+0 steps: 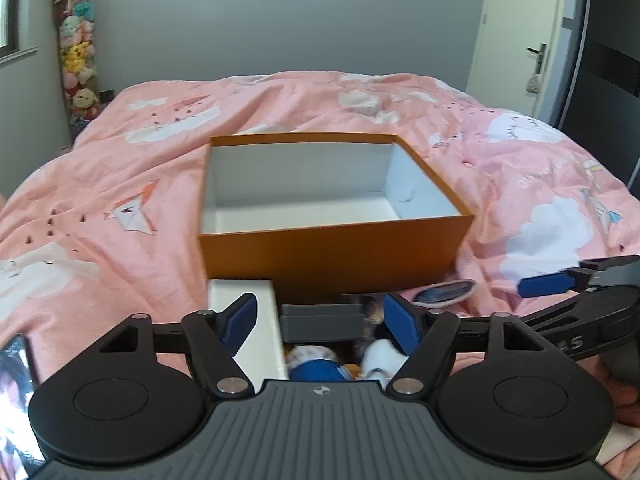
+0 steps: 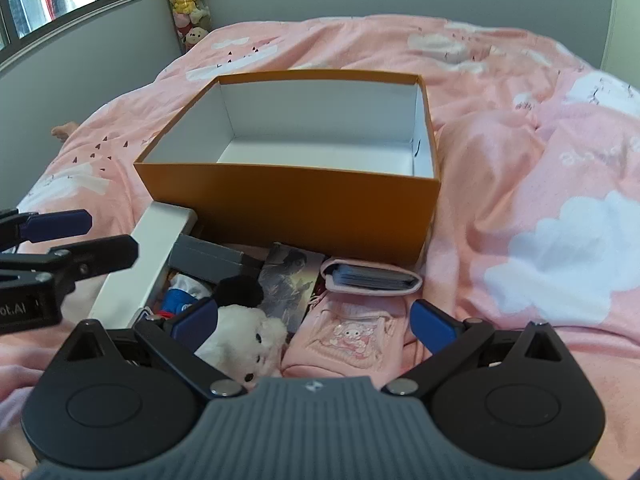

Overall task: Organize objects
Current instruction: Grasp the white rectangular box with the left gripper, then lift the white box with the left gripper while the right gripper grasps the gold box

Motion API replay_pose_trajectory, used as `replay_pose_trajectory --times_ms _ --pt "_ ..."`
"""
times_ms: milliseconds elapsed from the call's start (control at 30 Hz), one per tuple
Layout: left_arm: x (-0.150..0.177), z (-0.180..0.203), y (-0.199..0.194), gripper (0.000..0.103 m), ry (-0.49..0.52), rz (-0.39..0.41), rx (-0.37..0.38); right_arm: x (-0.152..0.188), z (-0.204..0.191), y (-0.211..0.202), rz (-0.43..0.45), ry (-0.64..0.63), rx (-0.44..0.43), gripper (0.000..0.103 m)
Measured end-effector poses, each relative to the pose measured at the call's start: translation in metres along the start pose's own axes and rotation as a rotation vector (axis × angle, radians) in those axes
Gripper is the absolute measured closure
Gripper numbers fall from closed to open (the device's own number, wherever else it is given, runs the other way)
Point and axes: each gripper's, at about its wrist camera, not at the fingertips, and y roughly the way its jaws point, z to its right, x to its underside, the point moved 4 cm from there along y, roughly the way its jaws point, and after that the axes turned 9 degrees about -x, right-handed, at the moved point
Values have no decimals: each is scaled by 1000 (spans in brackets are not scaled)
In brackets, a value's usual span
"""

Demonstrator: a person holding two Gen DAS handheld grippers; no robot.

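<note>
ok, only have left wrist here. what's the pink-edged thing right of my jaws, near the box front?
Observer: A pink card holder, lying close against the front of the orange box, with cards showing in its opening.
Operator: anything nearer than that?
Observer: A pink pouch with a cartoon patch, lying on the bedcover just in front of the holder.
Operator: right jaws holding anything?
Observer: No. The right gripper is open above the pouch with nothing clamped. A white plush toy sits by the finger on the left of that view.
</note>
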Motion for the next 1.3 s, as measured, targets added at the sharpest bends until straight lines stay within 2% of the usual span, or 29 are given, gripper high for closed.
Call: replay_pose_trajectory --times_ms 133,200,233,267,333,467,567,733,1100,1167,1200,1300 --pt "-3 -16 4 28 -8 -18 -38 -7 8 3 -20 52 -25 2" --pt "-3 -24 8 28 -15 -35 -53 -13 10 5 -26 62 -51 6" --pt "-2 -27 10 28 -13 -47 -57 -16 8 5 -29 58 -60 13" --pt "-1 -30 14 28 -12 -63 -60 -21 6 7 -36 44 -69 21" --pt "2 -33 22 28 -8 -97 -67 -29 -2 12 -49 0 -91 26" --pt "11 -39 41 26 -2 -166 -95 -42 -21 30 -92 -99 -166 31" --pt "15 -39 53 21 -3 -204 -93 -47 -38 47 -136 -202 -200 35" --pt "19 -38 72 18 -27 -276 -45 -51 -52 70 -196 -332 -221 36" --pt "23 -28 103 15 13 -348 -62 -62 -44 91 -235 -360 -205 36" --pt "24 -31 108 19 -7 -346 -57 -63 -42 92 -239 -351 -202 35" --pt "24 -33 110 25 -15 -348 -60 -63 -40 93 -241 -346 -199 35" --pt "25 -37 112 30 -38 -345 -42 -64 -38 95 -244 -333 -196 35"
